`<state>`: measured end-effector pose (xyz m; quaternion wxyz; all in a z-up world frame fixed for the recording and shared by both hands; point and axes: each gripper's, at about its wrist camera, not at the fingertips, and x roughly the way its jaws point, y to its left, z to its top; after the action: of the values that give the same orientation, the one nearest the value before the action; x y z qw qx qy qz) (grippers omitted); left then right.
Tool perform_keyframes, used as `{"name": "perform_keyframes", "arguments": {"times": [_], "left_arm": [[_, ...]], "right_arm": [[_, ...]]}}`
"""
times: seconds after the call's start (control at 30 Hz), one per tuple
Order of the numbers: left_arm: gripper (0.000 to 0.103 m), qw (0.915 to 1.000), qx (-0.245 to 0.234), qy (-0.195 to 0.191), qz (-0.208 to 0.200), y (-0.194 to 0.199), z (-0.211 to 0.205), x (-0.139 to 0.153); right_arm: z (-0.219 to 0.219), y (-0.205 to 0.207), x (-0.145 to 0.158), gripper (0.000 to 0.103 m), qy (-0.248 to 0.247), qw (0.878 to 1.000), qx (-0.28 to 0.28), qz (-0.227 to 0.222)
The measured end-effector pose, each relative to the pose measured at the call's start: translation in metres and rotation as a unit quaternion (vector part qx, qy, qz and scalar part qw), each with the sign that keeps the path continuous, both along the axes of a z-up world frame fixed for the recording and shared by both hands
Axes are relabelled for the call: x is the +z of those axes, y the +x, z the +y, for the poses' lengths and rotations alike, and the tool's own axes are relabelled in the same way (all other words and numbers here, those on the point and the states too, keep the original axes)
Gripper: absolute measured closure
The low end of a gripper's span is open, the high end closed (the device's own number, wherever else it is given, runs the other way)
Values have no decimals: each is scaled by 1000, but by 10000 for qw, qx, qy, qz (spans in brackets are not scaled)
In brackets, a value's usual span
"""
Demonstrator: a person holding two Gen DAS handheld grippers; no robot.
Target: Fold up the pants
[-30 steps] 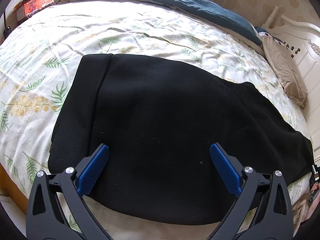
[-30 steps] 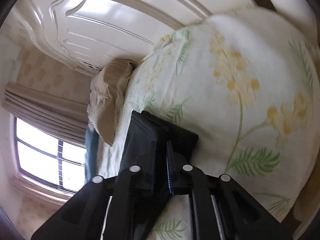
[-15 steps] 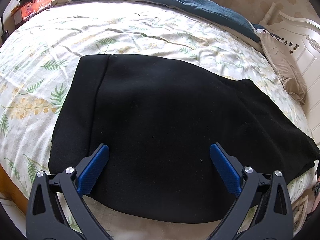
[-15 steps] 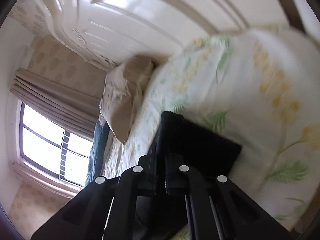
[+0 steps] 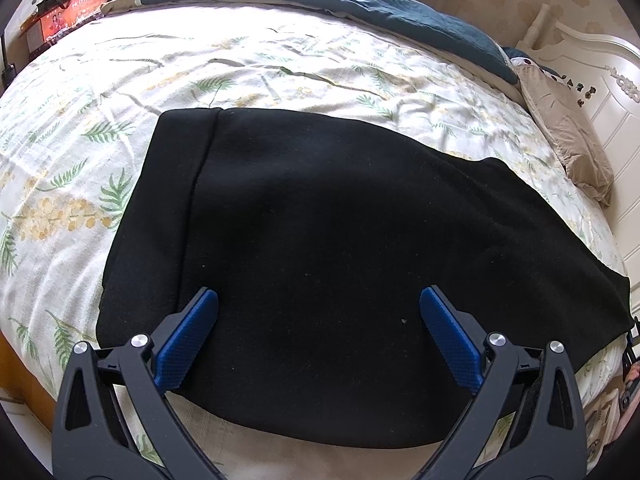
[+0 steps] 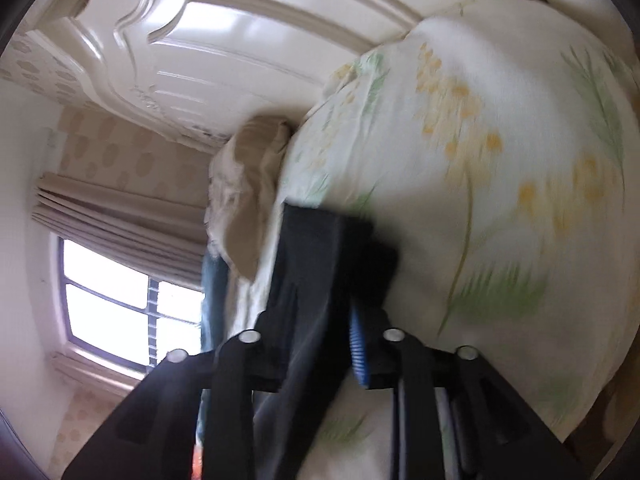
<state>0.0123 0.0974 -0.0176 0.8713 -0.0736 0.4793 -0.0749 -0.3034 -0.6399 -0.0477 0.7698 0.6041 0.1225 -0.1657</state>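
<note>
Black pants: long axis left–right on bed; right tongs clenched on right-end hem; left tongs released above near edge

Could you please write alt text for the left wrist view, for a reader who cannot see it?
Black pants lie spread flat on a floral bedspread, with the open left gripper above their near edge, holding nothing. A teal blanket lies along the far side and a beige pillow lies at right.

Left wrist: high, looking down over bed. Right wrist: low, close, toward headboard.
</note>
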Motion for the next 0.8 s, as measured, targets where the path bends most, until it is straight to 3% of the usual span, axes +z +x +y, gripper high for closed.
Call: {"name": "perform_keyframes", "arguments": {"times": [0.2, 0.4, 0.47, 0.5, 0.53, 0.8], "left_arm": [[2, 10000, 7, 6, -5, 0, 1, 0], [2, 10000, 3, -6, -25, -2, 1, 0], [2, 10000, 0, -2, -20, -2, 1, 0], [2, 10000, -13, 2, -19, -1, 1, 0], [2, 10000, -12, -9, -15, -2, 1, 1], [2, 9999, -78, -75, -47, -6, 2, 2]], "right_arm": [[73, 27, 1, 72, 133, 9953, 932, -216], [138, 72, -22, 72, 482, 9812, 1867, 11], [150, 79, -20, 75, 172, 9810, 1924, 183], [154, 81, -15, 82, -73, 9803, 1944, 335], [155, 81, -12, 97, -191, 9796, 1949, 447], [148, 69, -25, 97, 68, 9797, 1967, 384]]}}
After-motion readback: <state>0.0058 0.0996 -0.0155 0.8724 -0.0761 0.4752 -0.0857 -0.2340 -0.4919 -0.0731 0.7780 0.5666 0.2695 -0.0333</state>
